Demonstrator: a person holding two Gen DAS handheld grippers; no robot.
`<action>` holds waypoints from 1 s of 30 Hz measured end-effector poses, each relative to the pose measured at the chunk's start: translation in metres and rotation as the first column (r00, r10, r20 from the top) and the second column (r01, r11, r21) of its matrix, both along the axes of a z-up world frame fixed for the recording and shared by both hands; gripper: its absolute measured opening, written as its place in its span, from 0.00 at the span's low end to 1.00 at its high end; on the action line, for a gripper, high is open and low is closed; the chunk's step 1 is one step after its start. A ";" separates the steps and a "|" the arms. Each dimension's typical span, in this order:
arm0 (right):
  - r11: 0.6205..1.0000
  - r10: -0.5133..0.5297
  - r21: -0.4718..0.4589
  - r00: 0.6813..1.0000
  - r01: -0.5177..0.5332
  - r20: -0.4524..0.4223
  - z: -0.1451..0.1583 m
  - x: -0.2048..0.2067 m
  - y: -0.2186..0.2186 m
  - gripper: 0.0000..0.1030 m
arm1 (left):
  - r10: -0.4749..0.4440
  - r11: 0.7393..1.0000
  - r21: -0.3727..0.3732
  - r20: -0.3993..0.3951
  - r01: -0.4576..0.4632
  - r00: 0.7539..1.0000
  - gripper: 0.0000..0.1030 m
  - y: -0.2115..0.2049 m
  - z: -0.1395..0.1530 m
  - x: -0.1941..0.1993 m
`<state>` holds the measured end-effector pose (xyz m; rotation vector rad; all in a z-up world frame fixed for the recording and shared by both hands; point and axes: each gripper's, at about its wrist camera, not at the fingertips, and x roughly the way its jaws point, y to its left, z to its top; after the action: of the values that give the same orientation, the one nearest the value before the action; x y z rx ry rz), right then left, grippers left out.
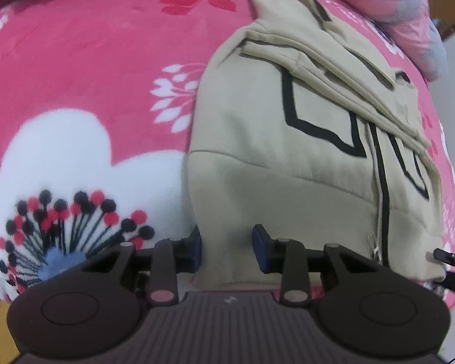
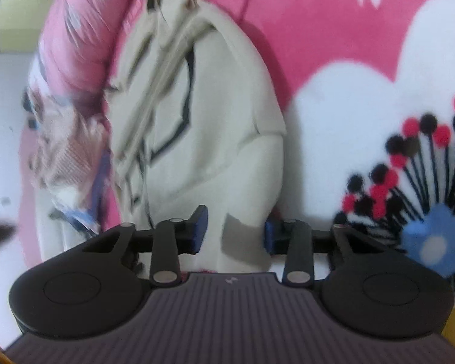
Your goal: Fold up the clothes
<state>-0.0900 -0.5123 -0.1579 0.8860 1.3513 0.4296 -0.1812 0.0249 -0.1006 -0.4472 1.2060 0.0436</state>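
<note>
**One beige hoodie, two claws on its near edge**

So here's what I've got on my feeds. One garment in play: a beige hoodie (image 1: pixel 257 157) with black line trim, lying partly folded on a pink blanket (image 1: pixel 91 60) covered in a big white flower print. The sleeves look bundled across the top of it, and the zipper runs down the right side in my left view.

Left claw (image 1: pixel 227 250): its two blue pads sit on either side of a fold at the hoodie's near edge, fabric filling the gap between them, so I'd call it clamped on the hoodie.

Right claw (image 2: pixel 236 233): this view is pretty blurry. There's hoodie cloth between the two pads, but I see a gap beside at least one pad, so I can't tell whether it's actually pinching or just straddling it.

One more thing: a crumpled pink quilt (image 2: pixel 75 60) bunched up just beside the hoodie, on its far side from the flower print.
</note>
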 end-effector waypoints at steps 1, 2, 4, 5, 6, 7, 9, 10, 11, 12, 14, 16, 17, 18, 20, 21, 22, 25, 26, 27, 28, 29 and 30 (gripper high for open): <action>1.000 0.021 -0.013 1.000 -0.021 -0.011 -0.002 0.000 0.003 0.18 | -0.014 1.000 0.017 0.006 0.014 1.000 0.17 -0.002 0.002 0.000; 1.000 0.026 -0.016 1.000 -0.026 0.000 0.000 -0.001 0.003 0.16 | -0.026 0.999 0.038 0.018 0.025 0.999 0.08 -0.005 0.006 0.000; 0.999 0.029 -0.014 0.999 -0.029 0.037 0.006 -0.001 0.004 0.10 | -0.057 0.996 0.068 0.072 0.052 0.996 0.07 -0.009 0.021 -0.001; 1.000 0.020 -0.002 0.998 -0.020 0.061 0.011 0.000 0.004 0.10 | -0.068 0.996 0.070 0.100 0.061 0.993 0.07 -0.010 0.029 -0.001; 1.000 0.013 0.013 0.997 -0.014 0.082 0.016 0.002 0.003 0.09 | -0.072 0.996 0.067 0.124 0.064 0.990 0.07 -0.010 0.036 0.001; 1.000 0.006 0.027 0.995 -0.009 0.103 0.021 0.003 0.003 0.09 | -0.069 0.997 0.056 0.142 0.061 0.987 0.07 -0.008 0.044 0.005; 0.999 0.001 0.042 0.991 -0.007 0.133 0.031 0.007 0.004 0.09 | -0.051 0.998 0.033 0.177 0.046 0.983 0.06 -0.004 0.058 0.008; 0.999 -0.005 0.049 0.989 -0.003 0.148 0.036 0.009 0.005 0.09 | -0.040 0.999 0.022 0.191 0.036 0.981 0.06 -0.002 0.064 0.008; 0.998 -0.010 0.057 0.987 0.000 0.159 0.041 0.011 0.007 0.09 | -0.030 1.000 0.011 0.203 0.028 0.979 0.06 0.000 0.070 0.009; 0.998 -0.015 0.064 0.986 0.004 0.168 0.045 0.014 0.008 0.09 | -0.021 1.000 0.000 0.215 0.021 0.976 0.06 0.001 0.075 0.012; 0.997 -0.025 0.078 0.983 0.011 0.183 0.053 0.020 0.010 0.09 | -0.009 1.000 -0.015 0.242 0.013 0.970 0.06 0.003 0.086 0.019; 0.996 -0.036 0.091 0.980 0.018 0.197 0.060 0.027 0.012 0.09 | -0.008 1.000 -0.022 0.264 0.014 0.964 0.06 0.004 0.094 0.024; 0.995 -0.041 0.098 0.978 0.022 0.204 0.064 0.030 0.013 0.09 | -0.007 1.000 -0.026 0.275 0.015 0.961 0.06 0.004 0.098 0.027; 0.994 -0.047 0.104 0.976 0.025 0.211 0.067 0.034 0.014 0.09 | -0.005 0.999 -0.031 0.284 0.014 0.959 0.06 0.005 0.102 0.030; 0.994 -0.055 0.107 0.972 0.031 0.229 0.077 0.041 0.017 0.09 | -0.001 0.999 -0.042 0.300 0.014 0.954 0.06 0.007 0.108 0.039; 0.994 -0.057 0.108 0.970 0.032 0.238 0.081 0.045 0.019 0.09 | -0.003 0.999 -0.044 0.307 0.017 0.952 0.06 0.008 0.111 0.043; 0.993 -0.060 0.110 0.967 0.033 0.247 0.086 0.049 0.021 0.09 | -0.004 0.999 -0.045 0.315 0.020 0.949 0.06 0.009 0.114 0.048; 0.994 -0.059 0.109 0.961 0.031 0.270 0.098 0.064 0.024 0.09 | -0.008 0.998 -0.054 0.332 0.027 0.943 0.06 0.014 0.121 0.064; 0.994 -0.060 0.105 0.959 0.031 0.277 0.101 0.069 0.026 0.09 | -0.007 0.998 -0.059 0.338 0.028 0.941 0.06 0.017 0.123 0.070; 0.994 -0.060 0.101 0.957 0.032 0.284 0.104 0.074 0.028 0.09 | -0.004 0.997 -0.066 0.343 0.029 0.939 0.06 0.020 0.125 0.077; 0.994 -0.063 0.104 0.954 0.034 0.292 0.108 0.081 0.029 0.09 | -0.003 0.997 -0.073 0.349 0.030 0.937 0.06 0.022 0.126 0.084; 0.994 -0.066 0.106 0.952 0.035 0.300 0.111 0.087 0.030 0.09 | -0.004 0.996 -0.080 0.357 0.035 0.934 0.06 0.025 0.127 0.092; 0.993 -0.069 0.109 0.949 0.037 0.309 0.115 0.094 0.032 0.09 | -0.006 0.996 -0.085 0.365 0.039 0.931 0.06 0.028 0.128 0.101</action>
<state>0.0043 -0.4806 -0.0430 0.8941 1.0196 0.5759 -0.0807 0.0532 0.0276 -0.4966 0.8475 -0.1114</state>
